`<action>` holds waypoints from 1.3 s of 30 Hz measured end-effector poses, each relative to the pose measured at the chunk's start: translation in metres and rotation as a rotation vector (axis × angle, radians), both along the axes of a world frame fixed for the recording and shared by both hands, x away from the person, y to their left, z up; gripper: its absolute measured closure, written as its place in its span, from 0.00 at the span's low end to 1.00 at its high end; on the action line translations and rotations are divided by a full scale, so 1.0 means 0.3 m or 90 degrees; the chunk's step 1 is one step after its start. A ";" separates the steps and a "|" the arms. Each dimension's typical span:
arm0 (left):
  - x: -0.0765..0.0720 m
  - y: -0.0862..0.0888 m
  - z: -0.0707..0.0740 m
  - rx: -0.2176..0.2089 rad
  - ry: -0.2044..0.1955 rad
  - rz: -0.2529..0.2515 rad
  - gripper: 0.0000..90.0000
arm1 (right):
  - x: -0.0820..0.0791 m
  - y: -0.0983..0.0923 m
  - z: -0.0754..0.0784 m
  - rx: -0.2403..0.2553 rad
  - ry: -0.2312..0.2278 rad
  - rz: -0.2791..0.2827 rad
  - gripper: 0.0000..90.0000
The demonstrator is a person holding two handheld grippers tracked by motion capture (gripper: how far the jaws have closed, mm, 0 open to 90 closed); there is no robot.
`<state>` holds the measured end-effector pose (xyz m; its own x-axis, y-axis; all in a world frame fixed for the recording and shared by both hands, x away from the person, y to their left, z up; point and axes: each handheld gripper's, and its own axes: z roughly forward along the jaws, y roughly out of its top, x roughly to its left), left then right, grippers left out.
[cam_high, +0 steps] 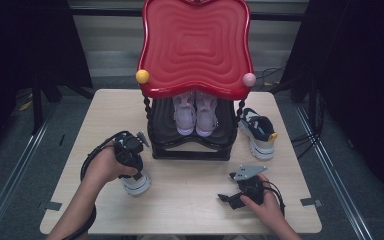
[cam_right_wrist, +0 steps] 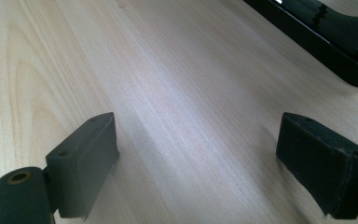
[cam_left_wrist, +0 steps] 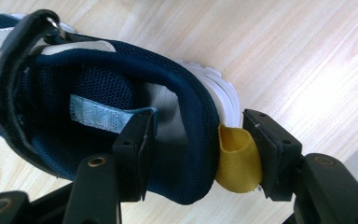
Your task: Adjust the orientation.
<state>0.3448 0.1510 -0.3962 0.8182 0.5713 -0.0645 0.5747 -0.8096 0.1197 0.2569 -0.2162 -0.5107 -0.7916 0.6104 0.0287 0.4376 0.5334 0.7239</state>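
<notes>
Navy sneaker [cam_left_wrist: 121, 107] is lying on the wooden table [cam_high: 190, 200] beside the red-topped shoe rack [cam_high: 195, 50], under the left gripper [cam_left_wrist: 198, 140], whose half-parted jaws are straddling its heel collar and yellow pull loop [cam_left_wrist: 237, 163] without pressing. Right gripper [cam_right_wrist: 196, 158] is hovering wide open, holding nothing.

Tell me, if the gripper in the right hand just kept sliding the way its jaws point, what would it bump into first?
Probably nothing soon. The right gripper, jaws open, looks along bare table in its own view. The glossy black base of the shoe rack sits off to one side, so it might just be missed; depth is hard to judge.
</notes>
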 end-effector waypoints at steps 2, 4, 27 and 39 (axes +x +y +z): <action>-0.002 -0.007 -0.005 0.010 0.000 -0.002 0.48 | 0.000 0.000 0.000 0.000 0.000 0.000 0.13; 0.000 -0.013 -0.008 0.011 -0.001 -0.004 0.45 | 0.000 0.000 0.000 0.000 0.000 0.000 0.13; -0.004 -0.006 -0.008 0.034 0.010 -0.043 0.61 | 0.000 0.000 0.000 0.000 0.000 0.000 0.13; 0.012 -0.018 -0.011 0.039 0.029 -0.057 0.71 | 0.000 0.000 0.000 0.001 0.001 -0.001 0.13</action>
<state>0.3484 0.1457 -0.3996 0.8632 0.5000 -0.0700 0.5034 -0.8629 0.0443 0.2569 -0.2161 -0.5107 -0.7904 0.6119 0.0307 0.4392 0.5310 0.7247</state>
